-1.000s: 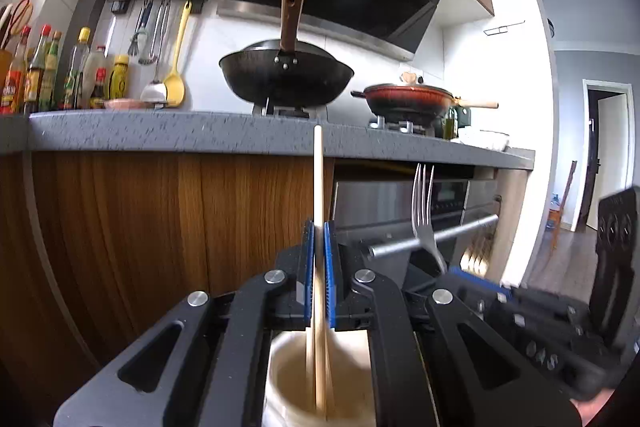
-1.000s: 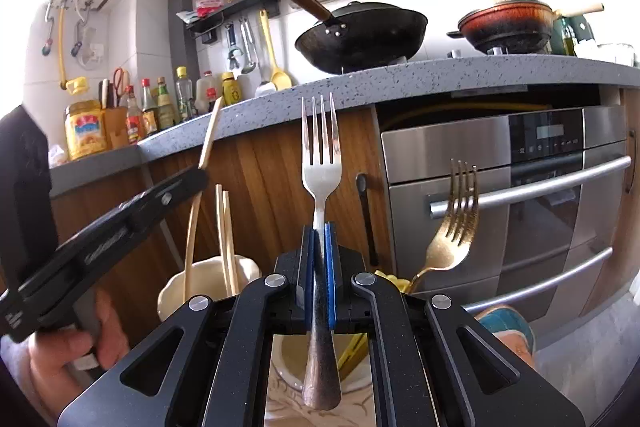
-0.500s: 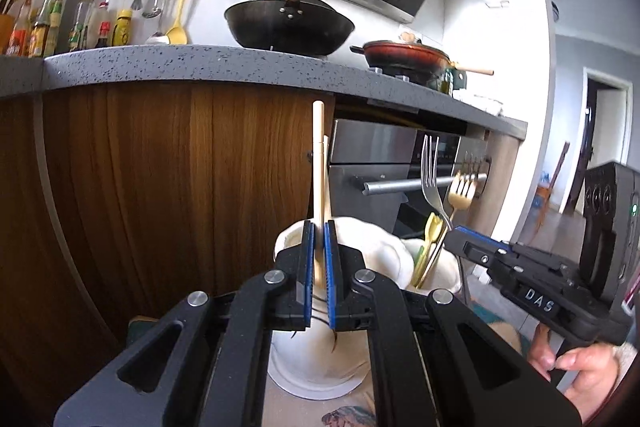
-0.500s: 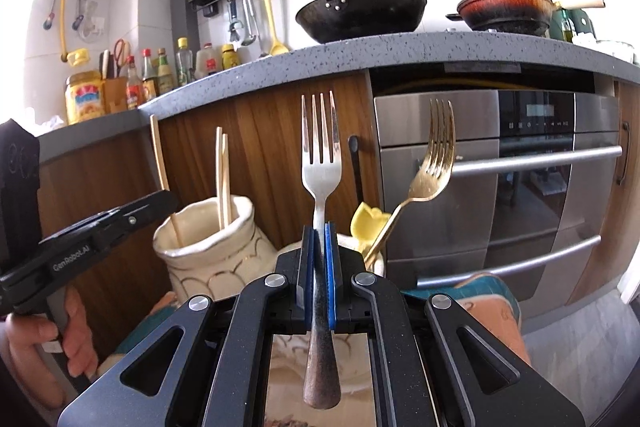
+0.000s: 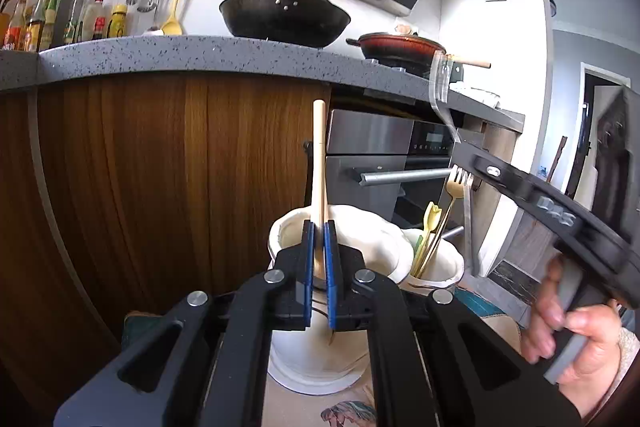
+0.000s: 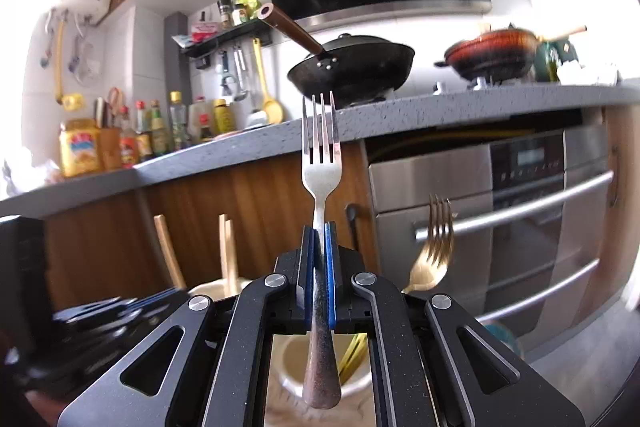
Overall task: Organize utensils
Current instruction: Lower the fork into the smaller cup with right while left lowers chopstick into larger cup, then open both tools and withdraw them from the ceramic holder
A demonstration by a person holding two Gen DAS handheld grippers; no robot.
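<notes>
Change: left hand-held gripper (image 5: pixel 318 247) is lowering its clenched chopstick (image 5: pixel 319 163) toward the white jar (image 5: pixel 384 247).
Right hand-held gripper (image 6: pixel 319 267): is gripping the silver fork (image 6: pixel 320 163) upright, for sorting.

The chopstick (image 5: pixel 319 163) is pale, matt, smooth wood. The fork (image 6: pixel 321 163) looks like polished silver metal at the tines, its handle end dull and speckled. A second fork (image 6: pixel 434 251) shines gold. Both holders, the larger holder (image 5: pixel 352 239) and the smaller holder (image 5: pixel 444 267), look like glazed cream ceramic. The grippers' frames are matt black plastic with bright metal screws and blue pads. The worktop (image 5: pixel 200 55) is speckled grey stone, the cabinet front (image 5: pixel 160 167) glossy brown wood grain, the oven (image 6: pixel 500 207) brushed steel
</notes>
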